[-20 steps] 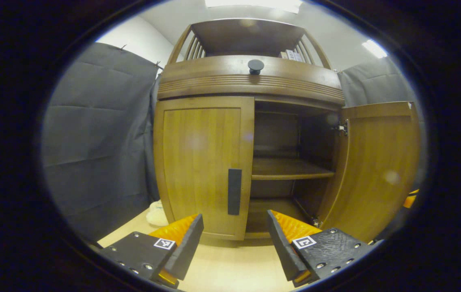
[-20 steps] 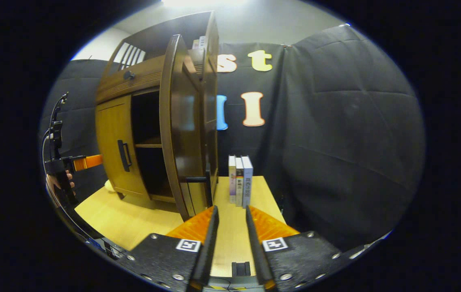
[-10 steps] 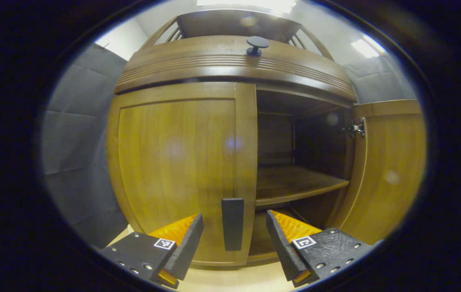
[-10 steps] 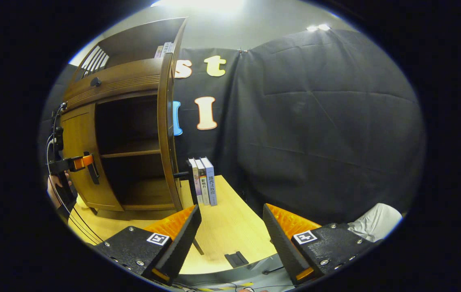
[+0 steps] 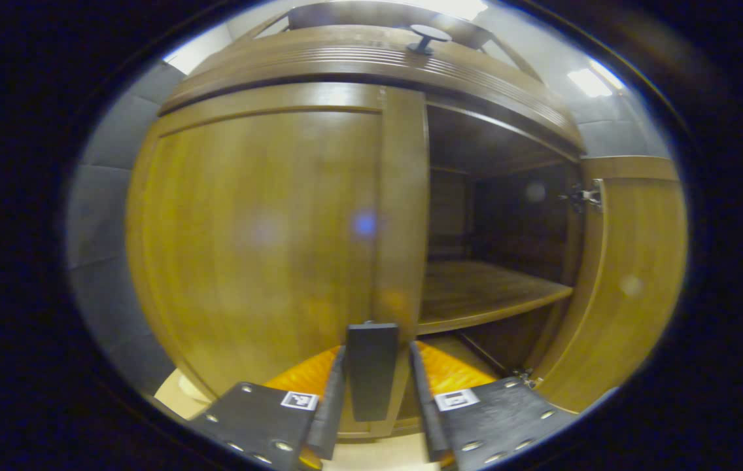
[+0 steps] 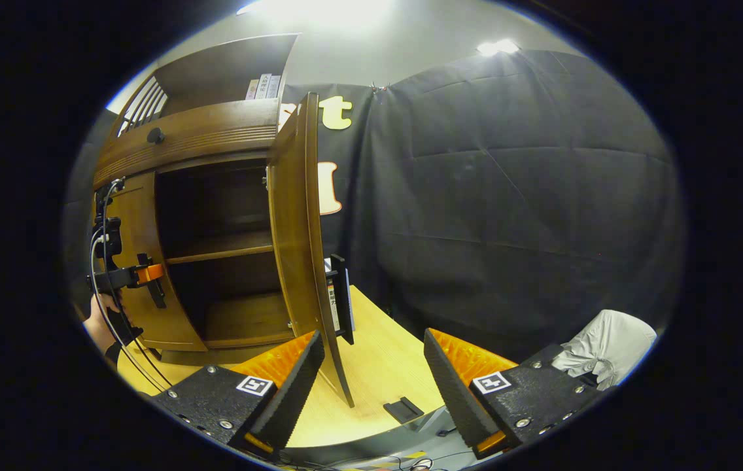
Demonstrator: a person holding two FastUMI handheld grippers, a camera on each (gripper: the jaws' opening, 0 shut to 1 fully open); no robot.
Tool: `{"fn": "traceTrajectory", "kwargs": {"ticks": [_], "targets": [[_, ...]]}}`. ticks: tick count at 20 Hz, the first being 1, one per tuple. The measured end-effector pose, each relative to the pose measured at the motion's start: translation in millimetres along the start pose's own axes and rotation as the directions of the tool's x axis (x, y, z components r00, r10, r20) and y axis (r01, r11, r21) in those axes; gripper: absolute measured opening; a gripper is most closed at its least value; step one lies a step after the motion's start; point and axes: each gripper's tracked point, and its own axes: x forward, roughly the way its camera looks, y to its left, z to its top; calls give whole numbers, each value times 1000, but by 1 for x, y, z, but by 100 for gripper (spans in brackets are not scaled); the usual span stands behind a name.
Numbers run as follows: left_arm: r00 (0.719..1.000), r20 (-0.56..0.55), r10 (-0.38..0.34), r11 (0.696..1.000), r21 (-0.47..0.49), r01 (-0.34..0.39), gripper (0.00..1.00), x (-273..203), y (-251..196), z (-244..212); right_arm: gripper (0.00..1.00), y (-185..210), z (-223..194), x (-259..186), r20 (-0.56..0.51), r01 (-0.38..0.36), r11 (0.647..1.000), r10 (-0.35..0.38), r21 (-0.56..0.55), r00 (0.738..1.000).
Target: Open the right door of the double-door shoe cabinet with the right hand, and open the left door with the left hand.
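Left gripper view is showing the left gripper (image 5: 377, 392) bracketing the black bar handle (image 5: 371, 369) of the shoe cabinet's left door (image 5: 260, 235), one orange-backed finger on each side. The pads are sitting right against the handle, but whether both are actually pressing on it I cannot tell. That door is lying flush in its frame, not yet opened. Beside it the right door (image 5: 633, 275) is standing swung wide, exposing the inner shelf (image 5: 483, 297).

Right gripper view is looking past the right gripper (image 6: 371, 386), whose fingers are spread apart and holding nothing, above the light wooden table (image 6: 378, 366). The open right door (image 6: 299, 229) is standing edge-on just ahead, its own handle (image 6: 342, 297) facing outward. Farther off, the left gripper (image 6: 142, 275) and the hand (image 6: 100, 320) holding it are meeting the left door's handle.

Judging from this, the right half of the task looks done and the pull on the left door is the step in hand. The likely failure is a slip: if the grip is loose, the fingers could slide off the smooth bar. Pulling straight back rather than along the hinge arc could also drag the cabinet across the table.
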Motion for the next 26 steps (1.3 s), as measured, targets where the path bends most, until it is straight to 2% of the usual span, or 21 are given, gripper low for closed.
{"fn": "traceTrajectory", "kwargs": {"ticks": [2,7,11,19,20,26], "targets": [[1000,5,12,1000,17,-12,56,4,4,-8,95,6,-2,-3,2,-2,1000,2,15,1000],[1000,2,-4,1000,-12,4,31,0,3,-10,94,26,-6,-1,7,-40,999,40,28,999],[1000,10,-9,1000,-12,9,32,-3,4,-7,95,33,-14,6,-2,-57,998,57,7,998],[999,16,-40,999,-26,40,32,-6,2,-6,94,78,-31,12,-31,-182,983,182,-19,983],[999,18,-38,999,-29,39,19,-5,2,-6,95,85,-31,13,-30,-199,980,199,-21,980],[999,33,-27,999,-46,28,28,-8,5,-3,95,121,-32,18,-23,-293,954,292,-60,956]]}}
